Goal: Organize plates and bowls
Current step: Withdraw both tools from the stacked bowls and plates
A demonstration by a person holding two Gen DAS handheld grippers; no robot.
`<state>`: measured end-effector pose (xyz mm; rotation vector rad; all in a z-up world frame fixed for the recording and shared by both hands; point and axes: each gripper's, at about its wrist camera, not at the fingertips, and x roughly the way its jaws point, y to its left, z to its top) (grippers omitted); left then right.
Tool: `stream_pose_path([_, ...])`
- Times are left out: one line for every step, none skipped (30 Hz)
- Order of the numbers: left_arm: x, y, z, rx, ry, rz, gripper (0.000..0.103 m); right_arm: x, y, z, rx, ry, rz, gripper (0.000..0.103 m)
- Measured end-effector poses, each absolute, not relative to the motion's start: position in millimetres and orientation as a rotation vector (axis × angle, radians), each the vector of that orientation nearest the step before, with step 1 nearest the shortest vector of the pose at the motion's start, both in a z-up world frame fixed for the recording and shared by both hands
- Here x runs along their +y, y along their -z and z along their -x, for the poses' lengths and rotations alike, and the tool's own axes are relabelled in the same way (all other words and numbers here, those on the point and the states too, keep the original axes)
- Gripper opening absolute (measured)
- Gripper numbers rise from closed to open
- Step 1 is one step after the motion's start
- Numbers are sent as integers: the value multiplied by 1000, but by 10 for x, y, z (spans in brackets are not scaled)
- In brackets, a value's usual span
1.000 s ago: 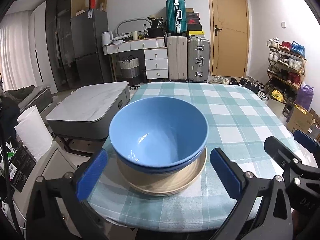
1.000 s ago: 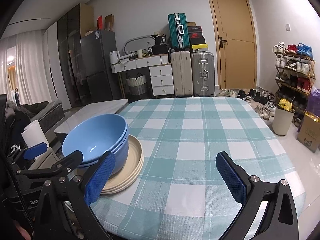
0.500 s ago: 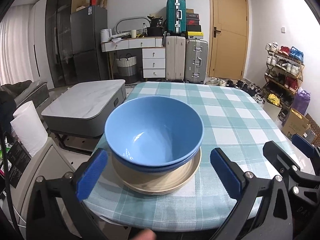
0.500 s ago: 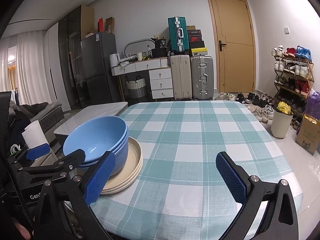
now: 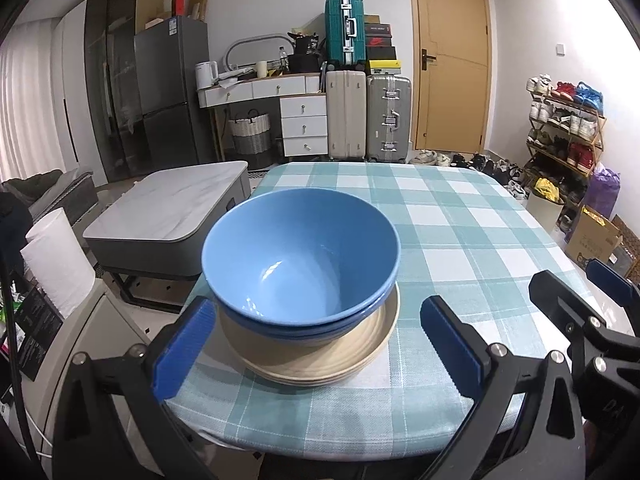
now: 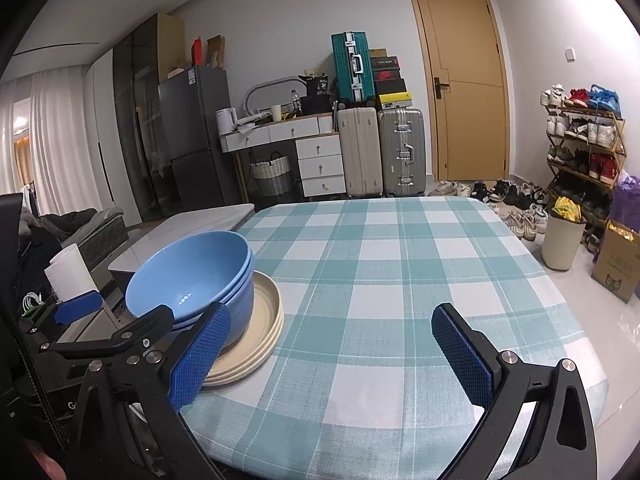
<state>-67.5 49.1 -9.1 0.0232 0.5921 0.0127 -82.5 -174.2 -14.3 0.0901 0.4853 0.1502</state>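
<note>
Nested blue bowls (image 5: 300,256) sit on a stack of cream plates (image 5: 312,356) near the front left corner of the checked table (image 5: 460,240). My left gripper (image 5: 320,344) is open and empty, its blue pads either side of the stack and just short of it. The stack also shows in the right wrist view, bowls (image 6: 192,280) on plates (image 6: 260,328), at the left. My right gripper (image 6: 332,356) is open and empty above the table's front edge, to the right of the stack.
A grey low table (image 5: 172,208) and a paper roll (image 5: 56,256) stand left of the table. Suitcases (image 5: 368,116), a drawer unit and a fridge line the far wall. A shoe rack (image 6: 584,140), a bin (image 6: 562,242) and a box stand at the right.
Both grippers have drawn back slightly toward the table's front edge and risen a little. The bowls and plates have not moved.
</note>
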Motion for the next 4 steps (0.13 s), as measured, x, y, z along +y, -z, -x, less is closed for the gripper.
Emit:
stream_pose_path([481,90,685,583,-9,-26,103,-1757,151,828,486,-147,-94,102])
stream_pose_path([477,88,697,575,-6,-27,103,-1769,158,833,486,-145,-97,102])
stream_pose_path([467,81,712,559,-2,-30,103,-1783,167,836,486,-145,-101,102])
stream_pose_path([450,77,707,555,-2,-34,103,-1798,178,835,488,-144,-104,102])
